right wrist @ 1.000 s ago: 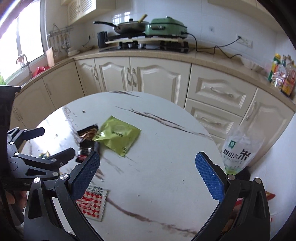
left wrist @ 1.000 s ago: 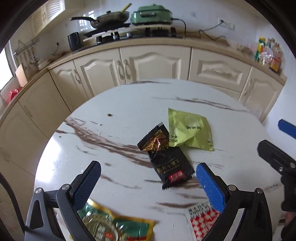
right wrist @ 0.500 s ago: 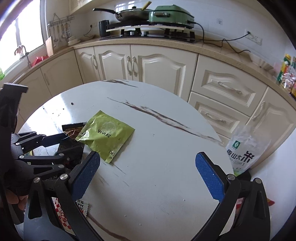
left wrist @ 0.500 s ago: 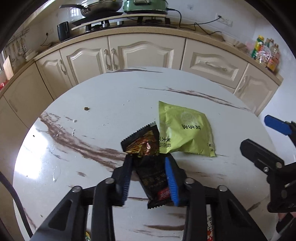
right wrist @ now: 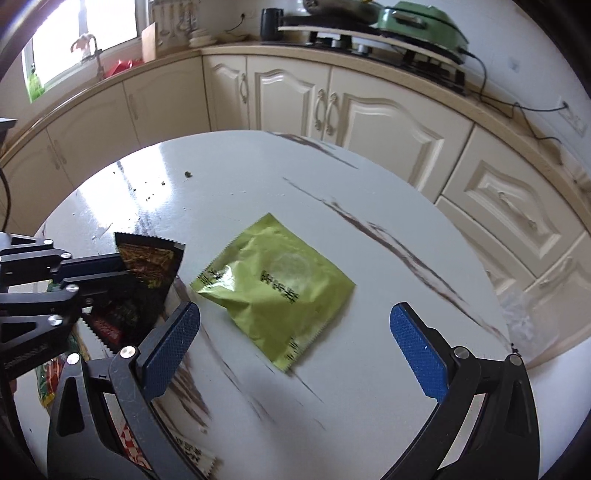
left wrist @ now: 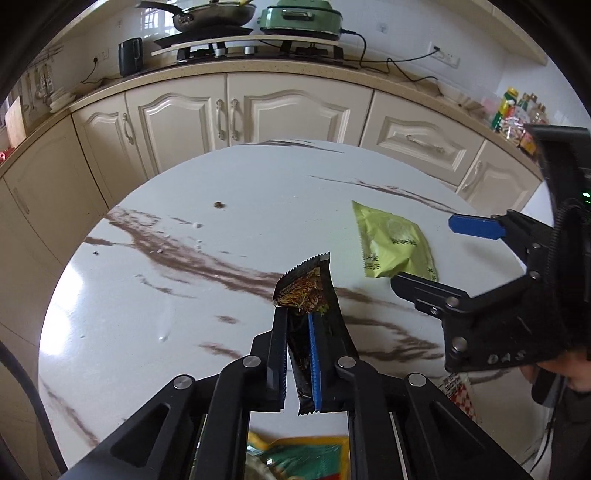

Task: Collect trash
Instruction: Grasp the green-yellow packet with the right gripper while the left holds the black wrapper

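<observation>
A home kitchen — cream cabinets [left wrist: 288,110], hob with frying pan [left wrist: 210,16], round marble table [left wrist: 240,206].

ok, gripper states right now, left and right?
Left gripper: shut on the black wrapper.
Right gripper: open, empty, above the green packet.

Both grippers are showing matte black linkage arms joined by round silver pivot screws. The left gripper [left wrist: 298,321] is carrying blue textured pads on slim black fingers [left wrist: 280,332]. The right gripper [right wrist: 295,332] is carrying the same diamond-patterned blue pads [right wrist: 415,356] on angled black fingers, with triangular cut-outs in the frame. Pale lettering is showing on its black housing, and a green indicator is glowing there.
</observation>
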Motion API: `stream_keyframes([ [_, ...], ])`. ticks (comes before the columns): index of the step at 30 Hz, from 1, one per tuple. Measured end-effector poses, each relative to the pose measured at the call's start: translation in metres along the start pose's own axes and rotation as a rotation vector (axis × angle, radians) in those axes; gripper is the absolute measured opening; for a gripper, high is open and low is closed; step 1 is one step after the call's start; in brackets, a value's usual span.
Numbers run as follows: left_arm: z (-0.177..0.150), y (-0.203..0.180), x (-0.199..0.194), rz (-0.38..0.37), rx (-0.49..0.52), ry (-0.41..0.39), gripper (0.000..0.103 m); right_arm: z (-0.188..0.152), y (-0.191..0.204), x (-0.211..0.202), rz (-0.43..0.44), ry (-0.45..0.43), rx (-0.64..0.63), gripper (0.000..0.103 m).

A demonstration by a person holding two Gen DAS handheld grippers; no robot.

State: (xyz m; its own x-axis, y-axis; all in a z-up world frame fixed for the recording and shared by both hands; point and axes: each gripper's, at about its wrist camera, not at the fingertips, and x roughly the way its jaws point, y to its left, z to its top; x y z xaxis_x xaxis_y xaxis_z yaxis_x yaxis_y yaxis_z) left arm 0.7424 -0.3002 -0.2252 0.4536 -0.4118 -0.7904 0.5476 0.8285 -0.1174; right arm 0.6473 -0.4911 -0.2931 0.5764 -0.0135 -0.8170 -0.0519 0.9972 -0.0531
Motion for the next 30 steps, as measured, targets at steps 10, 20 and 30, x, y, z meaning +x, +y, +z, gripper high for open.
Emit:
stream_keyframes([
  [10, -0.012, 0.009, -0.024, -0.032, -0.004, 0.008, 0.007, 0.003, 0.001, 0.022, 0.016, 0.036, 0.054, 0.061],
  [20, -0.014, -0.005, -0.014, -0.061, -0.031, 0.032, 0.044, -0.006, 0.006, 0.009, 0.016, 0.019, 0.057, 0.013],
  [30, -0.019, -0.024, -0.014, -0.027, 0.023, 0.021, 0.01, -0.031, 0.02, -0.01, 0.063, 0.037, 0.104, 0.013],
])
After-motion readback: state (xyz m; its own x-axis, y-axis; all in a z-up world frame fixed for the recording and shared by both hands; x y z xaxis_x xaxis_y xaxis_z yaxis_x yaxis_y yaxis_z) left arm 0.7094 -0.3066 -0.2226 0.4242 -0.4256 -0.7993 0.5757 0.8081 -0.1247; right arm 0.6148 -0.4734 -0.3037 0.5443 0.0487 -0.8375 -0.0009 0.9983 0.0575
